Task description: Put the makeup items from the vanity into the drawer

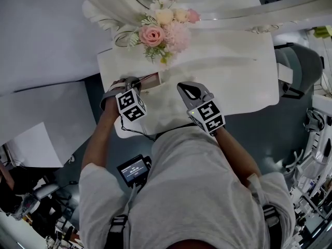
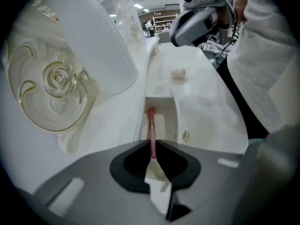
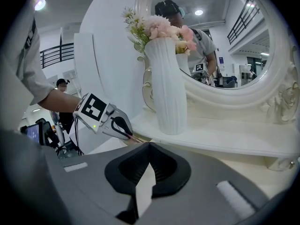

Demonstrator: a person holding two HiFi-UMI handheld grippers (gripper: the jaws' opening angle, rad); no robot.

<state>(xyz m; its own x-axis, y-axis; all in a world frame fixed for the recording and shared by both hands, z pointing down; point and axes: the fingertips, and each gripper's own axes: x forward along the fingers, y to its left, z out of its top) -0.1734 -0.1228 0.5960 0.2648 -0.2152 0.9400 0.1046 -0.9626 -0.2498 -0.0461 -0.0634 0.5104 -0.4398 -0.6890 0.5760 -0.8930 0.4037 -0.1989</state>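
Head view, left claw (image 1: 130,82): over the open white drawer (image 1: 152,80) at the left end of the white vanity tabletop (image 1: 233,77).
Head view, right claw (image 1: 188,89): hovers above the tabletop, just beside the left one.
Left gripper view, slim pink makeup brush (image 2: 151,128): pinched between the jaws, its far end reaching into the drawer.
Left gripper view, risk: if let go at this slant, the brush may lodge on the drawer's rim and stick out.
Right gripper view, right claw: jaws together, nothing between them.
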